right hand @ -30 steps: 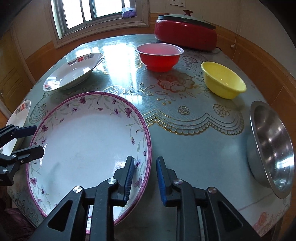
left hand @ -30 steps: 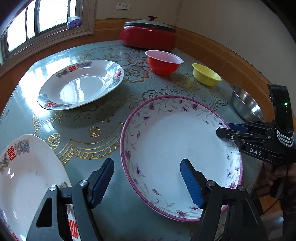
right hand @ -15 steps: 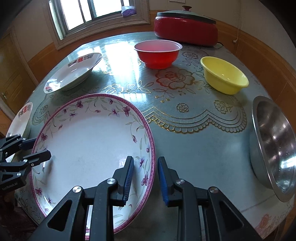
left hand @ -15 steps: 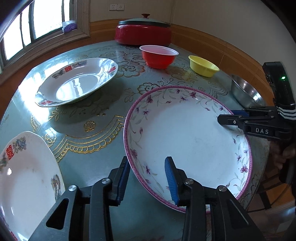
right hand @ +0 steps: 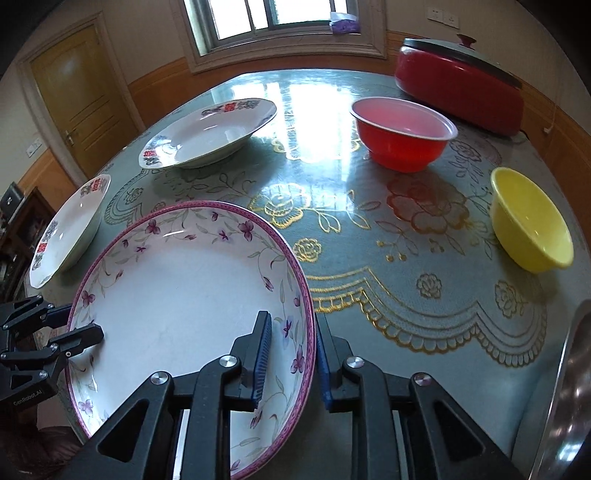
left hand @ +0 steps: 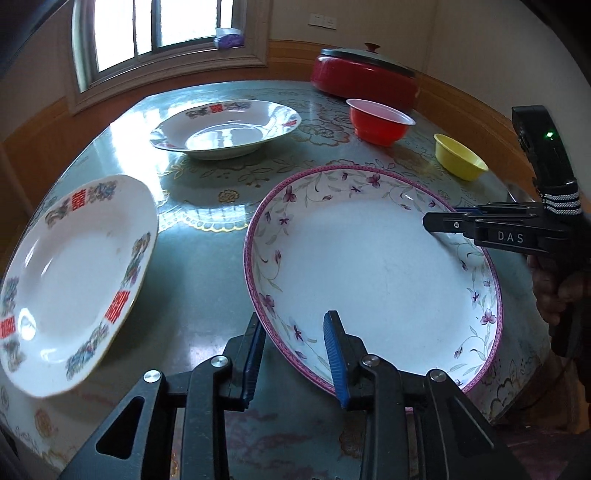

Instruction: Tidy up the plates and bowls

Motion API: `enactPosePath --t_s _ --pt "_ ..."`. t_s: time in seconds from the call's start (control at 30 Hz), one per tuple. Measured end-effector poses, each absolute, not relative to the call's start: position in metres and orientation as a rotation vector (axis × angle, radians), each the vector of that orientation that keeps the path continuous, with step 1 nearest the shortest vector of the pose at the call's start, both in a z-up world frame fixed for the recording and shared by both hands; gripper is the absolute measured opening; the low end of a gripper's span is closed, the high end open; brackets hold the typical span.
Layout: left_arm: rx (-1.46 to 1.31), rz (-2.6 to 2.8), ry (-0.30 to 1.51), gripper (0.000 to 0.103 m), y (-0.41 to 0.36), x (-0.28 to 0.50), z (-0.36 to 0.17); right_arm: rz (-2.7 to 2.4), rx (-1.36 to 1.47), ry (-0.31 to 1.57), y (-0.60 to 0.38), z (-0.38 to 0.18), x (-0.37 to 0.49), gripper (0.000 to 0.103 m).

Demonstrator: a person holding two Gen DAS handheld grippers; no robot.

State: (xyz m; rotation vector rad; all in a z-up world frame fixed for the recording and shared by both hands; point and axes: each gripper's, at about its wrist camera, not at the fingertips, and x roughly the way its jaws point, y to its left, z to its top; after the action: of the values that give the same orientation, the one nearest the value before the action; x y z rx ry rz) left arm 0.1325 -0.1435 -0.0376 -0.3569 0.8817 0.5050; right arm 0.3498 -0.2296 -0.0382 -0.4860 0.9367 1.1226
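Two grippers pinch one big flowered plate

The left gripper (left hand: 295, 354) is clenched on the plate's (left hand: 369, 266) near-left rim, the right gripper (right hand: 291, 360) on the opposite rim; the plate looks lifted just off the table (right hand: 406, 295). Uneven lifting could tilt it, so the thin rim slips from the pads (right hand: 263, 354) and chips.

Daylight is let in by a window (right hand: 280, 18) set in cream walls (left hand: 480, 37) over wood panelling (right hand: 155, 88). A wooden door (right hand: 77, 92) is seen left, and glare is thrown across the green patterned worktop (right hand: 369, 229).
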Motion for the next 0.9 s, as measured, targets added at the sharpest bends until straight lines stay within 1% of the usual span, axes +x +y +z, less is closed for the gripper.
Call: enactPosePath --t_s 0.13,0.2,0.4,0.57,0.63,0.73,0.9 --pt "-0.394 0.613 0.873 0.033 -0.143 0.129 -0.038 1.177 -0.533 0.920 -0.202 -0.038 0.352 0.021" --pt "-0.424 0.660 0.859 0.029 -0.139 0.126 -0.037 1.194 -0.529 0.925 -0.195 -0.039 0.353 0.021" --pt "-0.404 0.741 0.839 0.029 -0.137 0.130 -0.039 1.214 -0.521 0.888 -0.191 -0.041 0.352 0.021" --pt "-0.382 0.726 0.847 0.030 -0.138 0.134 -0.039 1.193 -0.522 0.895 -0.190 -0.040 0.356 0.024" --pt "-0.386 0.727 0.851 0.030 -0.135 0.137 -0.039 1.162 -0.516 0.898 -0.191 -0.041 0.358 0.034" --pt "-0.361 0.724 0.851 0.029 -0.134 0.135 -0.034 1.153 -0.508 0.906 -0.192 -0.041 0.357 0.034" --pt "-0.349 0.690 0.783 0.030 -0.137 0.116 -0.015 1.128 -0.485 0.894 -0.194 -0.038 0.351 0.035"
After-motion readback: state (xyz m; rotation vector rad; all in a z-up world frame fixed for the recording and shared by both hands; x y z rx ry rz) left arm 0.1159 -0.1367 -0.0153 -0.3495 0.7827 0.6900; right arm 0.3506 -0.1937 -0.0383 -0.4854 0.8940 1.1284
